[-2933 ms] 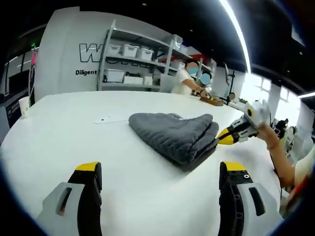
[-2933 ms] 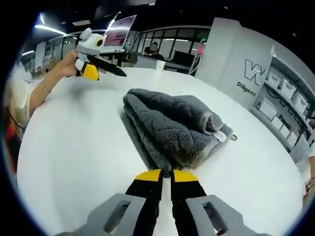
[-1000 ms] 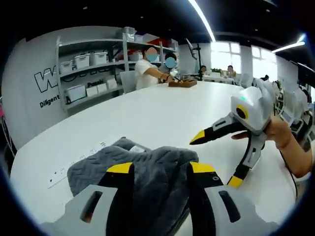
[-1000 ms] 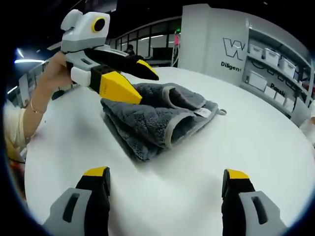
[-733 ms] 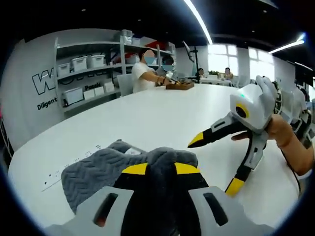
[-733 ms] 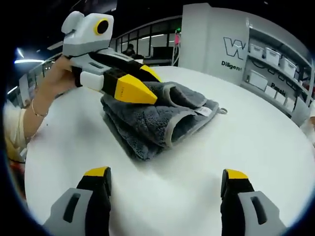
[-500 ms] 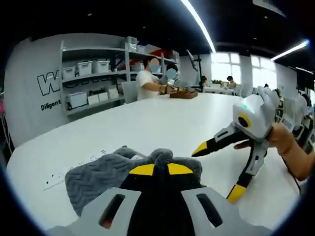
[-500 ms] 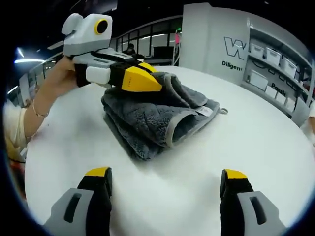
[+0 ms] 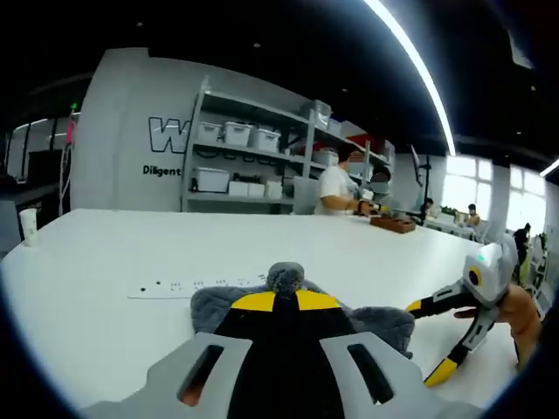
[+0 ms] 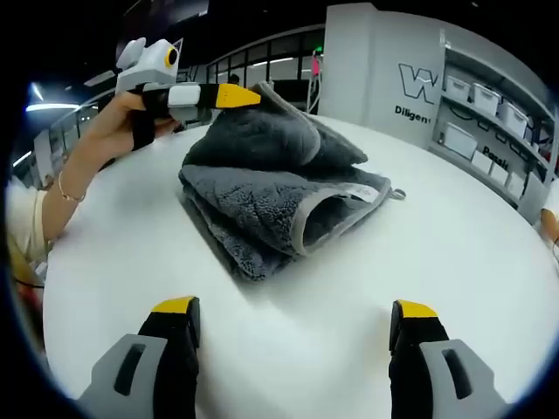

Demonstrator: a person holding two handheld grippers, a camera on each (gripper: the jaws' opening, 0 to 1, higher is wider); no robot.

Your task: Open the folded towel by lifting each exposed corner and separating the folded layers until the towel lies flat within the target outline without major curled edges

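Observation:
A thick grey folded towel (image 10: pixel 279 196) lies on the white table (image 10: pixel 489 262). My left gripper (image 10: pixel 247 96), held by a hand, is shut on a corner of the towel's top layer and holds it raised above the stack. In the left gripper view that pinched grey tuft (image 9: pixel 286 278) pokes up past my left gripper's (image 9: pixel 275 300) closed yellow tips, with more towel (image 9: pixel 380 320) spread behind. My right gripper (image 10: pixel 295 307) stands open near the table's front, short of the towel, nothing between its fingers. It also appears open at the right as the right gripper (image 9: pixel 425 342).
A white strip with dark marks (image 9: pixel 196 285) lies on the table beyond the towel. A paper cup (image 9: pixel 29 223) stands at the far left edge. Shelves with white bins (image 9: pixel 236 157) line the back wall, and a person (image 9: pixel 336 188) sits at the table's far end.
My left gripper went from open to shut on the towel's top layer and has lifted that corner up and back. The right gripper has stayed open and still.

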